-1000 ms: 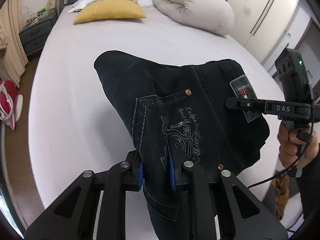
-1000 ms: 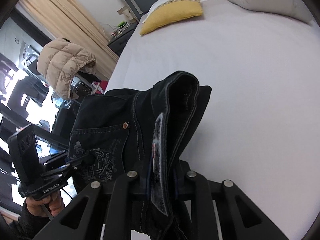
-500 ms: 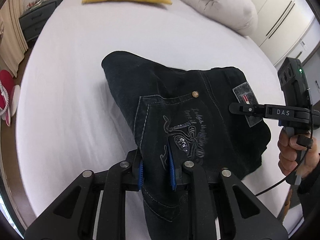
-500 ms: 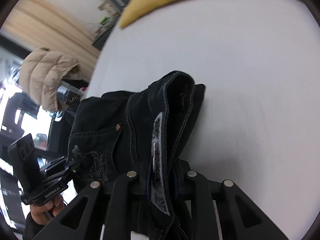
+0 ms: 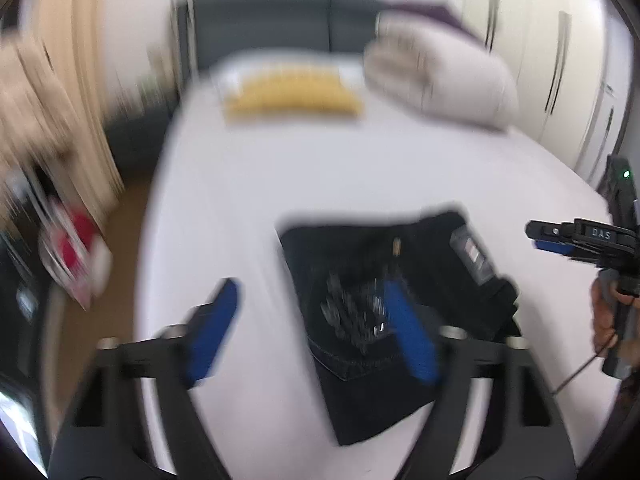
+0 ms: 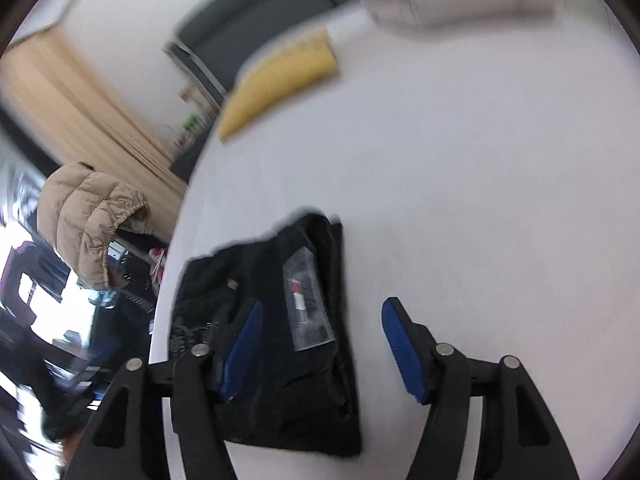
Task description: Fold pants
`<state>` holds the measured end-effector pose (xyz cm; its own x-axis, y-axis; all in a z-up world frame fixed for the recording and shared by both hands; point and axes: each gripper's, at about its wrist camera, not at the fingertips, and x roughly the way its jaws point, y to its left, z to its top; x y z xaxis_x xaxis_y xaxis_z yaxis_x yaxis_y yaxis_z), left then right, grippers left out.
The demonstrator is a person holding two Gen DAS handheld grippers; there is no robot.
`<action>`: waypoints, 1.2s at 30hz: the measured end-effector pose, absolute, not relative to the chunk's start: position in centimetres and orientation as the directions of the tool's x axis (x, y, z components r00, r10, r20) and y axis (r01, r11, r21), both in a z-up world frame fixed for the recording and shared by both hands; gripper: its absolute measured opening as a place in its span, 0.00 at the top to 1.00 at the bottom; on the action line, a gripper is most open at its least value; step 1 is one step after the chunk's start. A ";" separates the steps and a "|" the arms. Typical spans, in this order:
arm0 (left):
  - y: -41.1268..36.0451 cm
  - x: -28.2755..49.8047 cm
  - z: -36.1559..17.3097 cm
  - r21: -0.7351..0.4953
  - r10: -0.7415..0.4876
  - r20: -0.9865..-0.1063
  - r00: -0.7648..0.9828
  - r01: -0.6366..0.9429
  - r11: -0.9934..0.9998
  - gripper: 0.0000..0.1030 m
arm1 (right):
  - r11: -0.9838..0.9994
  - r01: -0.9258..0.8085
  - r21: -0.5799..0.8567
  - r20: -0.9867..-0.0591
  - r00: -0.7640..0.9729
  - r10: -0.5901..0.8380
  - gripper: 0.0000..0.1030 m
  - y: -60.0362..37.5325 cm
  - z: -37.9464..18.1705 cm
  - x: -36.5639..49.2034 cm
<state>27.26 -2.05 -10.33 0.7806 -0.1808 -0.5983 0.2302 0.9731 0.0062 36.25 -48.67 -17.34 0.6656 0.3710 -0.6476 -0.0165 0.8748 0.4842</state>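
Black pants [image 5: 372, 280] with pale stitching on a white bed [image 5: 320, 168]; yellow pillow [image 5: 292, 94]; blue pads [image 5: 412, 340]; beige curtain [image 6: 80, 104]

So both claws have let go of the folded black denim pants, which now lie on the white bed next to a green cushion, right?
Nearly. The cushion is yellow, not green, as both wrist views show. The rest holds: the left claw and right claw have just opened, and the folded black denim pants lie free on the white bed.

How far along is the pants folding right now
Done, it seems: the black pants lie as a compact folded bundle on the white bed. In hand: nothing; the left gripper and right gripper have just been opening, pads clear of the cloth. Left: perhaps only tidying; the blur hides how neat the edges are.
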 end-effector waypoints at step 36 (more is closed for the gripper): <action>-5.1 -2.1 -3.1 -0.014 0.024 -0.604 0.796 -0.040 0.999 0.00 | 0.991 -0.026 0.131 -0.439 0.895 0.082 0.00 -41.3 -2.2 8.2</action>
